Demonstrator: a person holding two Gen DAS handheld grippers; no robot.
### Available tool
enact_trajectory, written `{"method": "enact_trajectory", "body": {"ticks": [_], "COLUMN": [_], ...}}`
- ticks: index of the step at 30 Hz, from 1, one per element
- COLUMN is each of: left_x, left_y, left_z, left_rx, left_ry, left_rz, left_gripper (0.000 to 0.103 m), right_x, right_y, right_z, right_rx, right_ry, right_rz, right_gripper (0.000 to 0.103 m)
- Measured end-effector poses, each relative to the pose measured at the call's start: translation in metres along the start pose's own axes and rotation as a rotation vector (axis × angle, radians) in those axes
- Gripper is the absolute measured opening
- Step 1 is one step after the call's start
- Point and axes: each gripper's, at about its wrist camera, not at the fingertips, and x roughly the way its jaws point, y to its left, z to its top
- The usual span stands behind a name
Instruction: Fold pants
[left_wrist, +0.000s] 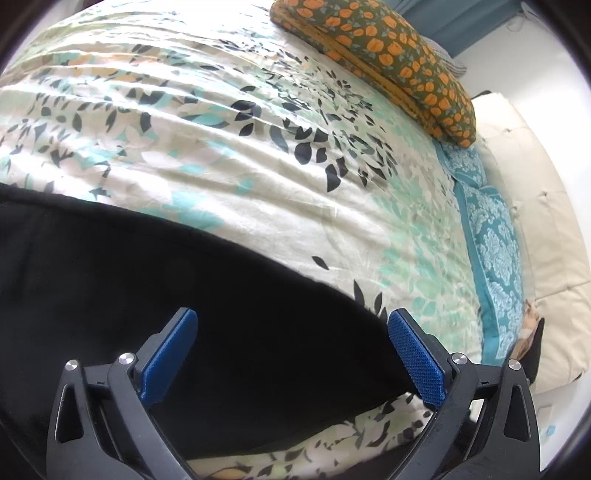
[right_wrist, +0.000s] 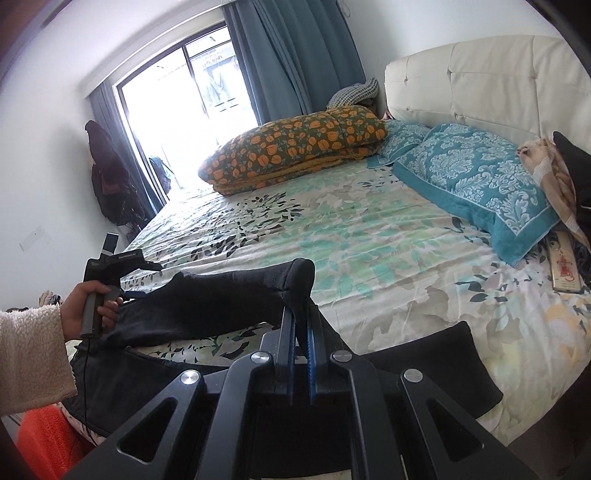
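I am pinching a raised fold of the black fabric pants (right_wrist: 236, 295) in my right gripper (right_wrist: 301, 317), jaws clamped narrow on it, while my left gripper (left_wrist: 291, 332) is hovering wide-jawed over the pants spread on the leaf-print bed (left_wrist: 229, 147).

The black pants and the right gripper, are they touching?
Touching. The right wrist view shows the right gripper with its jaws shut on a raised fold of the black pants, the cloth pinched between the blue pads.
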Motion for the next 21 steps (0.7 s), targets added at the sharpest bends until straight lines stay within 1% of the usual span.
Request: {"method": "enact_trajectory", "body": {"ticks": [3,5,6,7,8,9,10,11,13,15,16,18,19,20,21], "left_x": [0.013,0.018,0.018,0.017,0.015,0.014,0.013,0.006,-0.019,-0.058,-0.081,-0.127,-0.146,-0.158,-0.163], "left_y": [0.004,0.012,0.016,0.02,0.025,0.032,0.041,0.049,0.057,0.052,0.047,0.041,0.043,0.047,0.054], "left_z": [0.005,0.005,0.003,0.001,-0.001,-0.003,-0.005,-0.007,-0.013,-0.021,-0.028,-0.052,-0.07,-0.092,-0.114], "left_rx": [-0.076,-0.119,-0.136,-0.147,-0.152,-0.153,-0.164,-0.184,-0.205,-0.17,-0.133,-0.046,-0.005,0.025,0.045], "left_ry": [0.02,0.038,0.038,0.034,0.038,0.048,0.057,0.043,-0.019,-0.112,-0.165,-0.277,-0.324,-0.353,-0.358], "left_rz": [0.02,0.008,-0.01,-0.019,-0.001,0.008,-0.02,-0.06,-0.098,-0.131,-0.137,-0.128,-0.12,-0.105,-0.077], "left_gripper": [0.102,0.101,0.093,0.083,0.048,0.006,0.005,0.005,0.004,0.004,0.004,0.004,0.005,0.005,0.006], "right_x": [-0.011,-0.02,-0.025,-0.03,-0.035,-0.036,-0.035,-0.031,-0.018,-0.006,-0.002,0.003,0.006,0.012,0.018], "right_y": [-0.007,-0.012,-0.013,-0.016,-0.018,-0.021,-0.022,-0.024,-0.028,-0.029,-0.027,-0.015,-0.011,-0.009,-0.011], "right_z": [-0.005,-0.008,-0.008,-0.009,-0.01,-0.009,-0.009,-0.008,0.002,0.019,0.031,0.046,0.048,0.046,0.038], "right_rx": [0.0,-0.002,0.0,0.004,0.007,0.009,0.005,0.0,0.001,-0.015,-0.053,-0.187,-0.262,-0.325,-0.372], "right_ry": [-0.005,-0.015,-0.022,-0.032,-0.038,-0.034,-0.023,-0.016,-0.004,-0.023,-0.045,-0.092,-0.09,-0.061,-0.023], "right_rz": [-0.009,-0.008,-0.004,0.001,0.005,0.014,0.014,0.005,0.013,0.024,0.022,-0.009,-0.02,-0.035,-0.057], "right_gripper": [0.006,0.006,0.006,0.006,0.006,0.006,0.006,0.006,0.006,0.006,0.006,0.006,0.006,0.006,0.006]}}
